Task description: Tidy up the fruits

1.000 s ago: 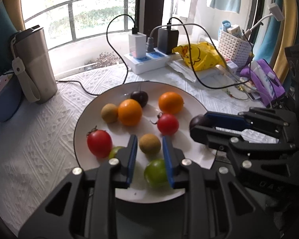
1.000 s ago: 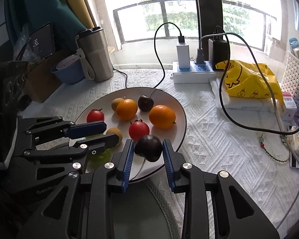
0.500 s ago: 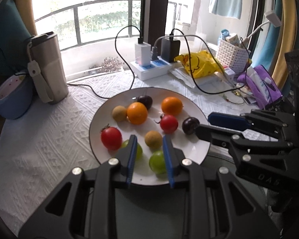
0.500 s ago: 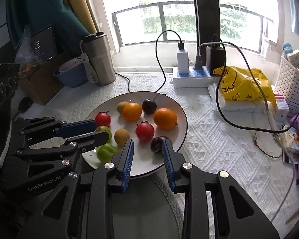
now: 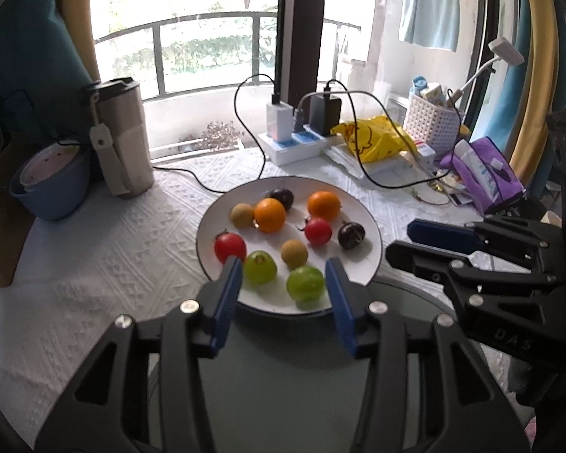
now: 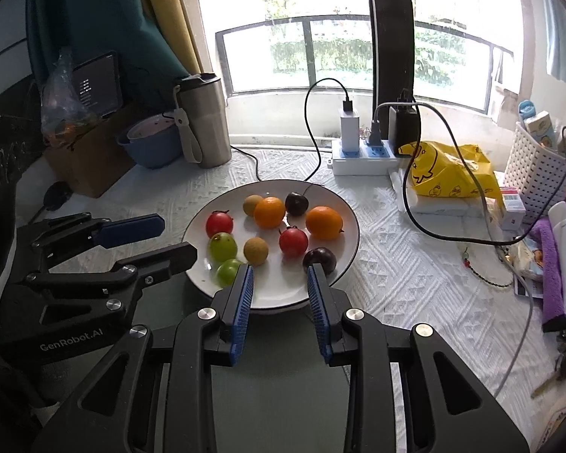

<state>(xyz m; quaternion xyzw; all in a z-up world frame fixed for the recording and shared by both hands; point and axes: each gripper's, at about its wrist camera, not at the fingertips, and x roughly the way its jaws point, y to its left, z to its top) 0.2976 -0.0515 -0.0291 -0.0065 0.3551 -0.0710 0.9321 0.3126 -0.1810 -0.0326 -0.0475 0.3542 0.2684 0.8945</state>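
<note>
A white plate holds several fruits: oranges, red tomatoes, brown fruits, two dark plums and two green fruits. My left gripper hovers over the plate's near rim with its jaws opening. It holds nothing; the green fruits lie on the plate beyond its tips. In the right wrist view it sits left of the plate. My right gripper is shut and empty above the near rim, with a dark plum on the plate just beyond its right fingertip. The left wrist view shows that gripper right of the plate.
A steel tumbler and a blue bowl stand at the back left. A power strip with trailing black cables, a yellow bag, a white basket and a purple pouch crowd the back right. White textured cloth covers the table.
Both grippers have drawn back and up from the plate. The left jaws have spread apart. The dark plum seen between the right fingers a second ago now rests on the plate.
</note>
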